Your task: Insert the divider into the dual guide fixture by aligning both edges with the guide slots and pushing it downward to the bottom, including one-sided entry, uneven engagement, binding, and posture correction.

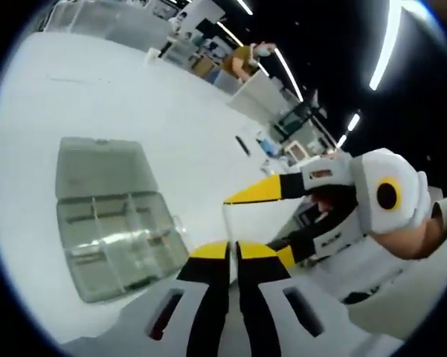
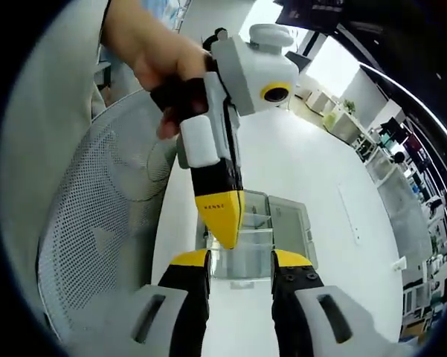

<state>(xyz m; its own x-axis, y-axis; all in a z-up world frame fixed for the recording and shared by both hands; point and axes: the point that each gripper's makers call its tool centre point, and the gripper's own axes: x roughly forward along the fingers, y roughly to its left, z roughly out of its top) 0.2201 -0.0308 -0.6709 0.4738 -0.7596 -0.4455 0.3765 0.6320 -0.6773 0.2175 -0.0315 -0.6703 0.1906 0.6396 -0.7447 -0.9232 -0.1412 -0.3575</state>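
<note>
A small white translucent divider (image 1: 259, 222) sits between the jaws of my right gripper (image 1: 254, 224), which reaches in from the right and holds it by two opposite edges. My left gripper (image 1: 234, 250) has its yellow tips pressed together right at the divider's lower edge. In the right gripper view the divider (image 2: 242, 256) spans the gap between my right gripper (image 2: 240, 262) jaws, and the left gripper (image 2: 224, 227) points down onto its upper left corner. The clear compartment box (image 1: 115, 238) lies open on the white table, apart from both grippers, and sits behind the divider as the box (image 2: 288, 219).
The white table (image 1: 171, 111) stretches wide around the box. A grey mesh chair back (image 2: 97, 223) stands at the left of the right gripper view, and a hand (image 2: 152, 59) holds the left gripper. Desks, shelves and a seated person (image 1: 245, 59) are far behind.
</note>
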